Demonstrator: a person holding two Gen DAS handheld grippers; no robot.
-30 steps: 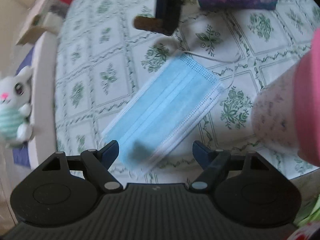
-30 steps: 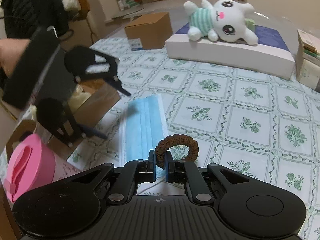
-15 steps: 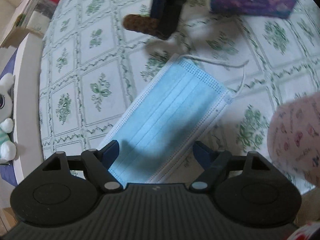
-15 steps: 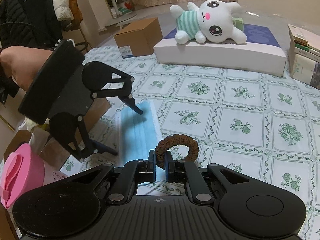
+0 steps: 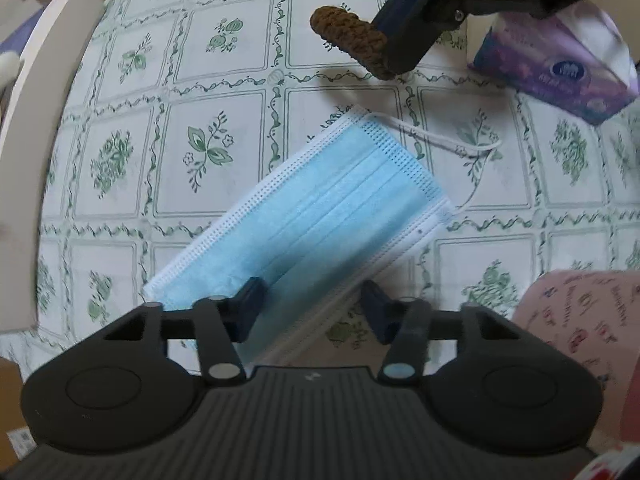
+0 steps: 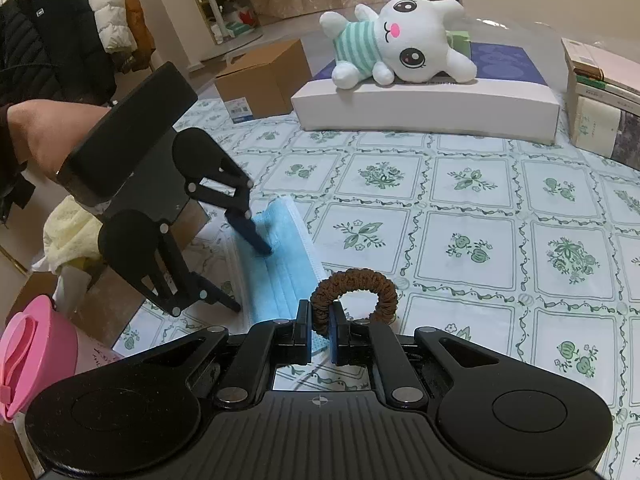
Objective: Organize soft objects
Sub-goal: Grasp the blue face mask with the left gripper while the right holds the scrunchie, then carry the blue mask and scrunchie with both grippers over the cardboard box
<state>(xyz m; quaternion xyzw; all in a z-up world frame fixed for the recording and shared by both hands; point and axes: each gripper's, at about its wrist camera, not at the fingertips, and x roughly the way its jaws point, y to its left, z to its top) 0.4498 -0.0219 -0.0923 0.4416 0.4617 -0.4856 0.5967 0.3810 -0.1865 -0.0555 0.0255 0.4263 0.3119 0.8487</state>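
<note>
**Blue mask pickup under way, hair tie already in hand**

Blue pleated fabric marks the item now being worked: the face mask (image 5: 320, 216) lies flat on the tabletop (image 6: 460, 208), near its left edge, with its white ear loop (image 5: 448, 140) trailing off the far end.

At the far left, a pink-lidded cup (image 6: 28, 356) stands at the tabletop edge, just beside the mask. Next comes the left gripper (image 6: 252, 276), held by a person's hand (image 6: 36, 136) and pointing steeply down over the near end of the mask. Its jaws are closing, about half open, with the mask's end between them; one fingertip (image 6: 264, 248) touches the blue fabric, the other sits at the white border. No firm pinch is visible yet.

To the right, the right gripper (image 6: 320, 332) is clamped almost fully closed on a brown hair tie (image 6: 356, 288), which stands up as a loop above the tabletop.

Farther back, a plush rabbit (image 6: 400, 44) lies on a white box (image 6: 424, 108).

Judged step: grasping the mask, with the hair tie awaiting placement. The next move calls for the left jaws to finish closing so that the thin fabric bunches up between the pads rather than sliding flat, followed by a straight lift. Risk: a pinch on the border alone may slip.
</note>
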